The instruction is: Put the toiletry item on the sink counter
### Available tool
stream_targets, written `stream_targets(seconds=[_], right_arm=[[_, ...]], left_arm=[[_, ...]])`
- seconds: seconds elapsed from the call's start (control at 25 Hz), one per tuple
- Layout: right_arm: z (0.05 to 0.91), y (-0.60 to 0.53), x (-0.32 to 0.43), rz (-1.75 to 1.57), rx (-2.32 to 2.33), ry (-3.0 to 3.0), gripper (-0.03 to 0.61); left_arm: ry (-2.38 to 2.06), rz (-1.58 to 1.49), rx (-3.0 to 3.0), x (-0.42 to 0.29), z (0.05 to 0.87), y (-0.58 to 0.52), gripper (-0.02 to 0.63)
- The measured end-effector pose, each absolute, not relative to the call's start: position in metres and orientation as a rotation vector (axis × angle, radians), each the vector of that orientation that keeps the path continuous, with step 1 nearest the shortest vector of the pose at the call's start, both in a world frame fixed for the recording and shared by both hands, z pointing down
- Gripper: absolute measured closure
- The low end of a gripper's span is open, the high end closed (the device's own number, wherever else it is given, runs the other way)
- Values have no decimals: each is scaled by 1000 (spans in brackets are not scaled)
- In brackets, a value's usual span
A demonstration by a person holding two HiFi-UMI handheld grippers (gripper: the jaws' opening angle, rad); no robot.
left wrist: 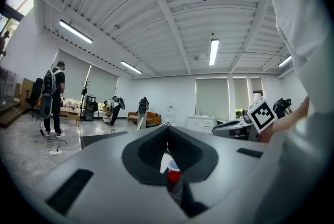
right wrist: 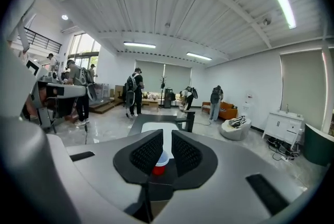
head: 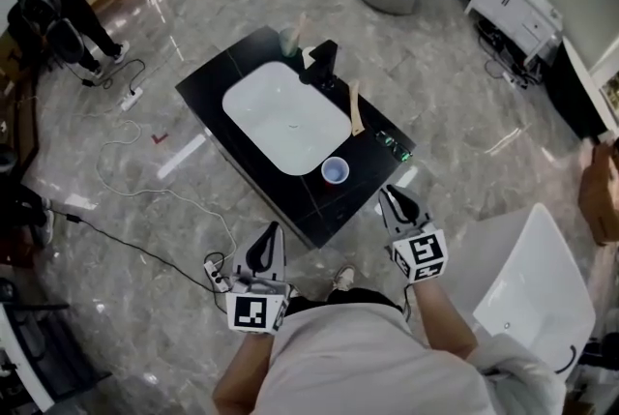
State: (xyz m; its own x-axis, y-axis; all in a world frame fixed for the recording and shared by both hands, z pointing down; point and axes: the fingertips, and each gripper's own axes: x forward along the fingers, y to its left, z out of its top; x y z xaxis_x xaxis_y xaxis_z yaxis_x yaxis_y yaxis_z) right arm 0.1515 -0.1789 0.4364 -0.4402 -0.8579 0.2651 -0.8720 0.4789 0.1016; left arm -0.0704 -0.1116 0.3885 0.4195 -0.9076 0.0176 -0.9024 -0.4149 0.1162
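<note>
The black sink counter (head: 215, 76) with its white basin (head: 285, 121) stands ahead of me on the floor. On its right rim lie a slim wooden toiletry item (head: 356, 108) and a small green item (head: 394, 144). A cup (head: 335, 171) stands at the near edge, and shows red beyond the jaws in both gripper views (left wrist: 174, 169) (right wrist: 159, 164). My left gripper (head: 272, 231) (left wrist: 167, 131) hangs short of the counter, shut and empty. My right gripper (head: 389, 194) (right wrist: 167, 139) hovers by the near right corner, with its jaws almost together and nothing between them.
A black faucet (head: 322, 65) and a glass (head: 290, 41) stand at the basin's far side. Cables and a power strip (head: 131, 99) lie on the floor to the left. A white chair (head: 537, 292) is close on my right. People stand at the room's far side.
</note>
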Motion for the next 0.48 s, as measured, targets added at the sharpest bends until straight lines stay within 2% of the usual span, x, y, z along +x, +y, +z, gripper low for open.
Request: stream_targets(seconds=[0.48], right_arm=[[367, -185, 176, -3, 1497, -2582, 528]], left_arm=[[-1673, -59, 2577, -46, 374, -122, 611]])
